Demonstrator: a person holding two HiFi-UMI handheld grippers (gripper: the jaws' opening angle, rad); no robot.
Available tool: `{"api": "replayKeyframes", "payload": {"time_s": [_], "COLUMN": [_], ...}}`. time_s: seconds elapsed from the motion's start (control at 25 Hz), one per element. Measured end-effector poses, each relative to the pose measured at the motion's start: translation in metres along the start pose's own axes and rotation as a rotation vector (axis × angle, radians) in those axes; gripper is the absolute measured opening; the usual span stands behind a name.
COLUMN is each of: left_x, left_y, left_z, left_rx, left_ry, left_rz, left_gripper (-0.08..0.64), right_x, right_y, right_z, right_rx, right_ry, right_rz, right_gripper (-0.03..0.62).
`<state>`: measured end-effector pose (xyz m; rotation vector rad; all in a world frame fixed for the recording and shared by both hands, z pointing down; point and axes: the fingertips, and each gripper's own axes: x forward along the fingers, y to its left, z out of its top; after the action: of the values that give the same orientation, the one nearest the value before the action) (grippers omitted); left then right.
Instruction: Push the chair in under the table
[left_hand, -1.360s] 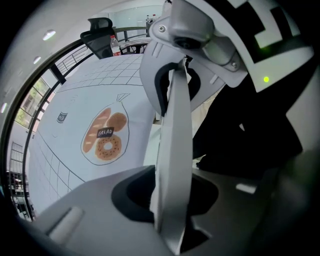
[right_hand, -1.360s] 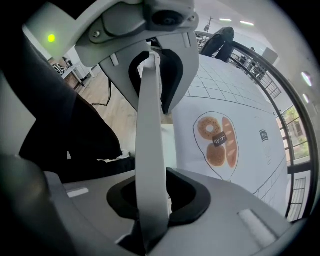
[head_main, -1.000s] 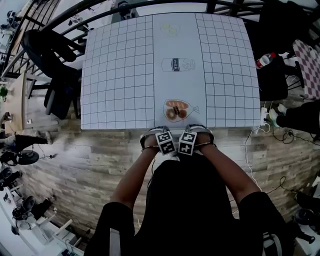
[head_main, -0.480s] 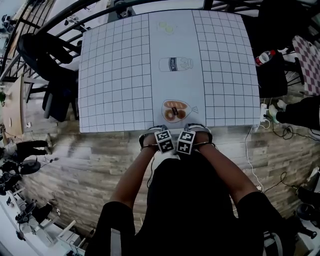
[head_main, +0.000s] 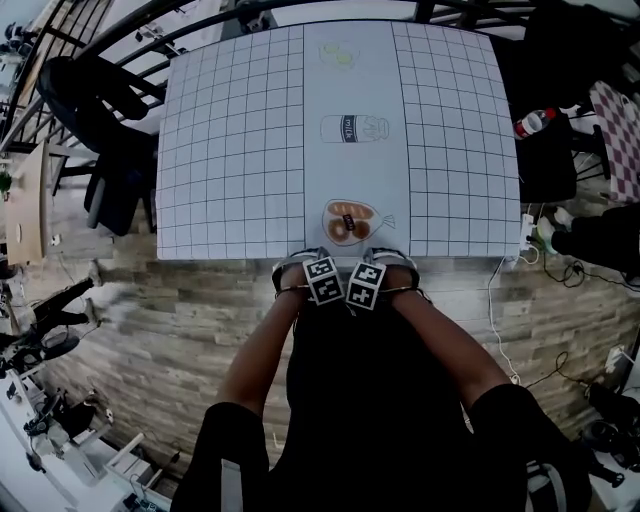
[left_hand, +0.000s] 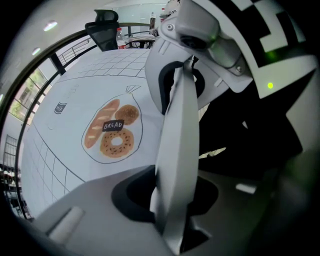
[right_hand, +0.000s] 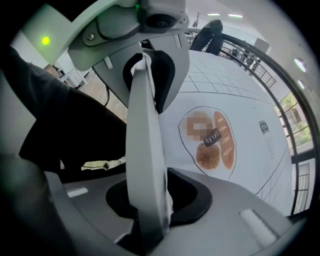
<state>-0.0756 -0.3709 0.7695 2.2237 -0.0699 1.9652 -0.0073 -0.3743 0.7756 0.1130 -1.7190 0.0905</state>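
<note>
The table (head_main: 240, 150) wears a white grid cloth with a bread drawing (head_main: 350, 222) near its front edge. My left gripper (head_main: 323, 280) and right gripper (head_main: 365, 283) stand side by side at that edge, both pointing down. The chair is not plainly seen in the head view, where my dark torso covers the space below the grippers. In the left gripper view the left gripper (left_hand: 184, 70) shows edge-on, with a black mass (left_hand: 240, 135) beside it. In the right gripper view the right gripper (right_hand: 145, 60) also shows edge-on; its jaws are opening, and nothing is seen between them.
A black office chair (head_main: 100, 110) stands by the table's left side. At the right lie a bottle (head_main: 530, 120), a power strip (head_main: 528, 232) and cables on the wooden floor (head_main: 160, 330). A dark railing (head_main: 150, 25) runs behind the table.
Both grippers stay side by side at the table's near edge. Only the head view has shifted a little.
</note>
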Motion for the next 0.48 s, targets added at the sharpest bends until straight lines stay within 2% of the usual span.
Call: {"api": "replayKeyframes", "payload": {"time_s": [0.12,0.48], "left_x": [-0.0009,0.0002], "left_y": [0.0010,-0.0009], "left_z": [-0.0009,-0.0005], "left_rx": [-0.023,0.024], "left_ry": [-0.002,-0.019], "left_rz": [-0.001,-0.011], "left_gripper": [0.112,0.107], "right_x": [-0.0005,0.0008], "right_y": [0.0000,0.0009], "right_z": [0.0006,0.0004], "right_rx": [0.020,0.034], "right_ry": [0.003,0.016], "right_rz": [0.007,0.022], "right_gripper": [0.103,0.110]}}
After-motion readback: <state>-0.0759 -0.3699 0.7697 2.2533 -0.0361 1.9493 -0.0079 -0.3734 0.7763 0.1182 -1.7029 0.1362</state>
